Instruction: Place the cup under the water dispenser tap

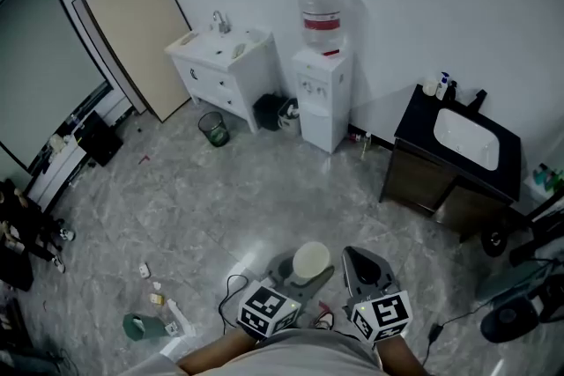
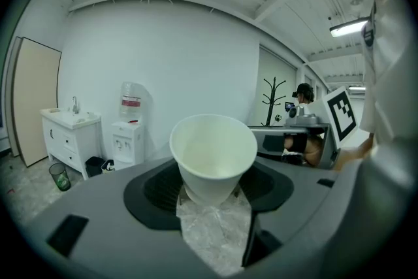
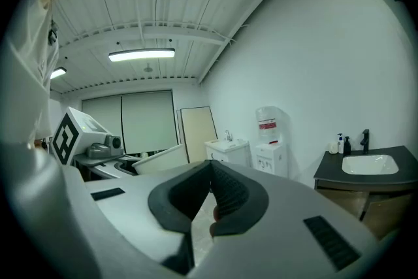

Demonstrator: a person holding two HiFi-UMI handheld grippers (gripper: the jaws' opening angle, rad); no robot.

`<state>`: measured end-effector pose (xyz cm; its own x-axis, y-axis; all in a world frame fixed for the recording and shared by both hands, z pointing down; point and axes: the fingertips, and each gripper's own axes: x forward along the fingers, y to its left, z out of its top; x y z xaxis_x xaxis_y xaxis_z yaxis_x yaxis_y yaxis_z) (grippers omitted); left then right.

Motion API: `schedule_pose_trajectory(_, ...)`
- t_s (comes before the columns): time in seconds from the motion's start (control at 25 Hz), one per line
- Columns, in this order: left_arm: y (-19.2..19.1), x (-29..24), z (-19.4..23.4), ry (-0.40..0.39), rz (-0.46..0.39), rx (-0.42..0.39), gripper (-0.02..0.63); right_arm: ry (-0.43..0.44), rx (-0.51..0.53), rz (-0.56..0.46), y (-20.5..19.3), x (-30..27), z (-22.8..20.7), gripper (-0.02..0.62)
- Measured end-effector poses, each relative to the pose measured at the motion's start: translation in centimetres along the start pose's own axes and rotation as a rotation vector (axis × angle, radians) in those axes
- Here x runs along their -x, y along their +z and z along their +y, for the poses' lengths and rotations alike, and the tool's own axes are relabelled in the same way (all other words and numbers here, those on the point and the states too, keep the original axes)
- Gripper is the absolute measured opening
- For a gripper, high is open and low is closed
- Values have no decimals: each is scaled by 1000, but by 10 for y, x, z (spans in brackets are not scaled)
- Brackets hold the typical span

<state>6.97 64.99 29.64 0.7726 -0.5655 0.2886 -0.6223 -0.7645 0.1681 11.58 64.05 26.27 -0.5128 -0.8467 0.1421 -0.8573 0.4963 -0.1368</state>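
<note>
A white paper cup (image 2: pixel 212 150), seen to be empty, is clamped near its base by the left gripper (image 2: pixel 213 196) at the lower centre of the frame. The right gripper (image 3: pixel 210 166) is held closed on nothing. The water dispenser (image 1: pixel 322 97), topped by 1 bottle (image 1: pixel 320 11), is seen well apart at upper centre.

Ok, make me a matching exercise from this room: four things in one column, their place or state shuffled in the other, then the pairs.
Things
1. cup
2. water dispenser
3. waste bin
4. right claw

Place or state
A. shut, nothing in it
B. on the floor by the white sink cabinet
C. gripped in the left claw
D. standing between the white sink cabinet and the dark vanity

Pairs: 1-C, 2-D, 3-B, 4-A
</note>
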Motion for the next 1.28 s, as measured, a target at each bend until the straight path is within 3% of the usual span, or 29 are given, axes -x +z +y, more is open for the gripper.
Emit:
schedule_pose_trajectory(0.28,7,-16,8,27,-7,0,264,22,-2,-16,2,-7,-14,15)
schedule_pose_trajectory(0.6,9,-44,60,31,-11,22,264,28,-24,5,-5,-57,-33,15)
schedule_pose_trajectory(0.84,26,-83,150,9,-21,22,264,15,-48,2,7,-148,-60,15)
schedule_pose_trajectory(1.28,83,-144,307,-63,-20,-46,264,-41,-38,-6,47,-315,-99,15)
